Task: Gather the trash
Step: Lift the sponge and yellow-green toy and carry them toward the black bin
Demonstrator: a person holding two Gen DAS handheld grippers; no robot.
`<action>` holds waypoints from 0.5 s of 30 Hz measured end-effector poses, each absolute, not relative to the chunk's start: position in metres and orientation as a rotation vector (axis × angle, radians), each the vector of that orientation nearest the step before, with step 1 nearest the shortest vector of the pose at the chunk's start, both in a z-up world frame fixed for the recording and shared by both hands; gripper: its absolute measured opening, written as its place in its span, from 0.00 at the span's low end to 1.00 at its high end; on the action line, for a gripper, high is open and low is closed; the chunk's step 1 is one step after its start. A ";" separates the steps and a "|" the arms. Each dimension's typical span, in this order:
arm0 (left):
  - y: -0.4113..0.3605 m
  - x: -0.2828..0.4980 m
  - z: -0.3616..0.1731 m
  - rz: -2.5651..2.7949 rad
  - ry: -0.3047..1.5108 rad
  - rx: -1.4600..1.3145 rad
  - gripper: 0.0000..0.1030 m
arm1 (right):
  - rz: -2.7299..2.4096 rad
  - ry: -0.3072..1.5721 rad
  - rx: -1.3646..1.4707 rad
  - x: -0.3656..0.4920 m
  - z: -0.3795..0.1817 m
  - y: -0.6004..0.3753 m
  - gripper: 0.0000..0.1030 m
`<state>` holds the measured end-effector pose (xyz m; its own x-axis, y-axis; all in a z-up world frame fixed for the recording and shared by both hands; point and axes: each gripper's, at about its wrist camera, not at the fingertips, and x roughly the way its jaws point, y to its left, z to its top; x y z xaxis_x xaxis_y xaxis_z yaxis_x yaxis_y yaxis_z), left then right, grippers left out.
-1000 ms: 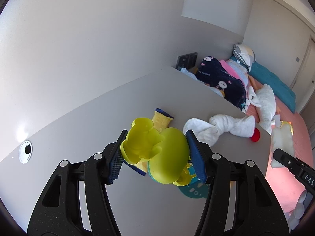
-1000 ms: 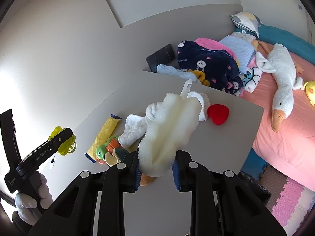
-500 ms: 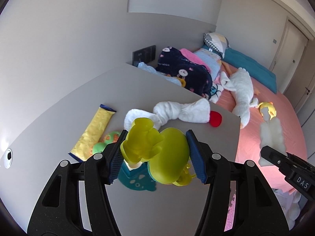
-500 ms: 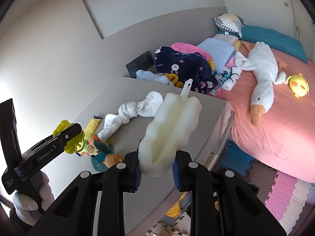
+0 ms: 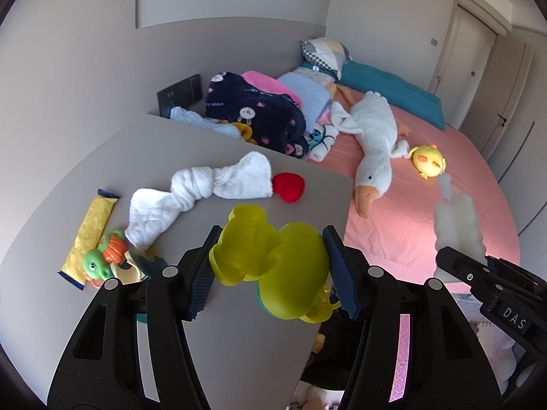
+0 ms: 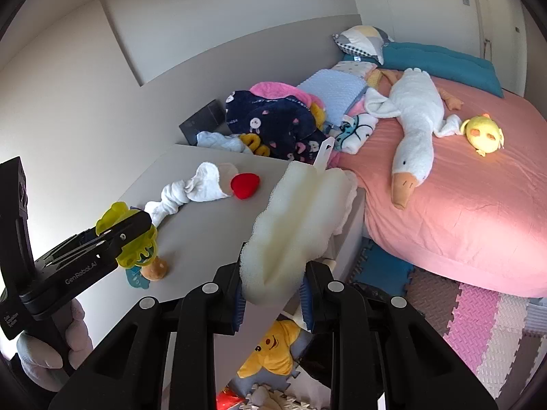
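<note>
On the far left of the grey table top (image 5: 102,157), a flat yellow fabric strip with dark blue ends (image 5: 90,230) was noted, with a small green and orange plastic frog toy (image 5: 102,261) lying against its near end. Just beside these, a white towel twisted into a knot (image 5: 205,188) was laid across the table, and a red heart-shaped cushion (image 5: 289,186) was seen touching its right end.

The left gripper (image 5: 270,263) was found clenched on a yellow-green plastic toy of rounded shape (image 5: 273,263), both blue-padded fingers (image 5: 201,273) being pressed to its sides. The toy was held above the near part of the table, clear of the surface. In the right wrist view, the same gripper (image 6: 136,235) was seen at the left, carried by a gloved hand (image 6: 44,348).

The right gripper (image 6: 273,290) was found gripped tight on a pale cream foam sponge with a white plastic handle (image 6: 294,225). The sponge was held upright beyond the table's right edge, its handle pointing away from the camera.

Below that edge, a yellow star-shaped plush with a smiling face (image 6: 273,352) was observed on the floor.

To the right, a pink-covered bed (image 5: 444,205) was recorded, bearing a long white plush goose with an orange bill (image 5: 374,150), a small yellow plush chick (image 5: 427,162) and a heap of dark blue, pink and light blue blankets (image 5: 266,112).
</note>
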<state>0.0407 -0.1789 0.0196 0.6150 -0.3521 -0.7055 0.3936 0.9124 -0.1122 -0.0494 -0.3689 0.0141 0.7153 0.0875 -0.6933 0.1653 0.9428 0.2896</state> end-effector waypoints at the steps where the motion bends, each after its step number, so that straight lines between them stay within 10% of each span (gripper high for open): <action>1: -0.184 0.038 0.020 -0.440 0.802 0.061 0.56 | -0.053 0.776 0.349 -0.053 0.014 -0.373 0.26; 15: -0.247 0.014 0.013 -0.592 0.819 0.135 0.56 | -0.184 0.766 0.380 -0.094 0.007 -0.421 0.26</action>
<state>0.0144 -0.2470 0.0133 0.5323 -0.4441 -0.7207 0.5452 0.8311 -0.1094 -0.0937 -0.4213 0.0070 0.7087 -0.0247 -0.7051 0.2978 0.9164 0.2673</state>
